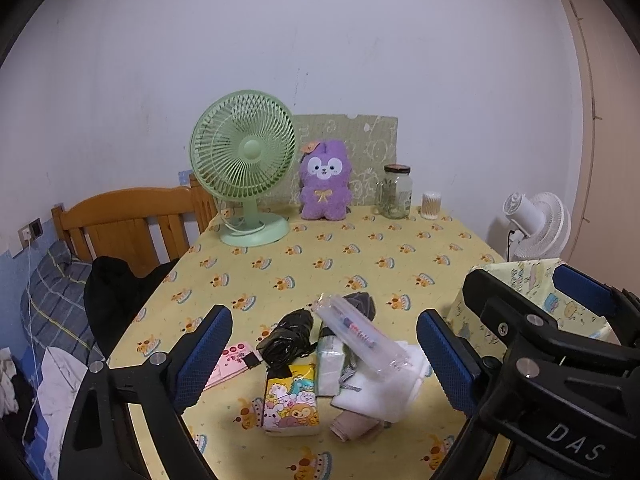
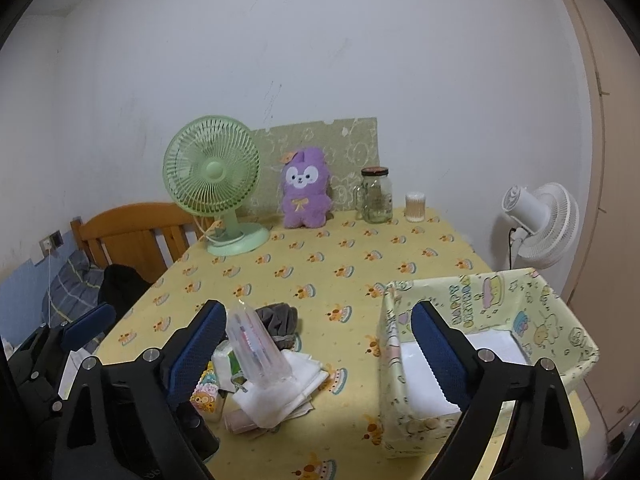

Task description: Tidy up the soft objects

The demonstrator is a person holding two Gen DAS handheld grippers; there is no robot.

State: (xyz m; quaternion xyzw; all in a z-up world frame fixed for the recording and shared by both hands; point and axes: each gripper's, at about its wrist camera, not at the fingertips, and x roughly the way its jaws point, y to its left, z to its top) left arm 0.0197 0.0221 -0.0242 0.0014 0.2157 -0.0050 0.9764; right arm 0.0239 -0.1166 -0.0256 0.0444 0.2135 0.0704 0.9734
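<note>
A heap of small things lies at the table's near edge: a white folded cloth (image 1: 376, 394), a grey sock (image 1: 362, 304), a beige rolled sock (image 1: 354, 426), two tissue packs (image 1: 290, 400), a black bundle (image 1: 286, 338) and a clear pencil case (image 1: 362, 334) resting on top. My left gripper (image 1: 324, 360) is open and hovers over the heap. My right gripper (image 2: 320, 352) is open too, and the clear pencil case (image 2: 258, 346) stands by its left finger without being pinched. Right of the heap stands a cartoon-print fabric box (image 2: 480, 280) with a white bottom.
At the back stand a green desk fan (image 1: 244, 164), a purple plush (image 1: 325, 182), a glass jar (image 1: 396, 192) and a cotton-swab tub (image 1: 431, 206). A wooden bed headboard (image 1: 128, 216) and bedding lie left of the table. A white floor fan (image 2: 540, 224) stands at the right.
</note>
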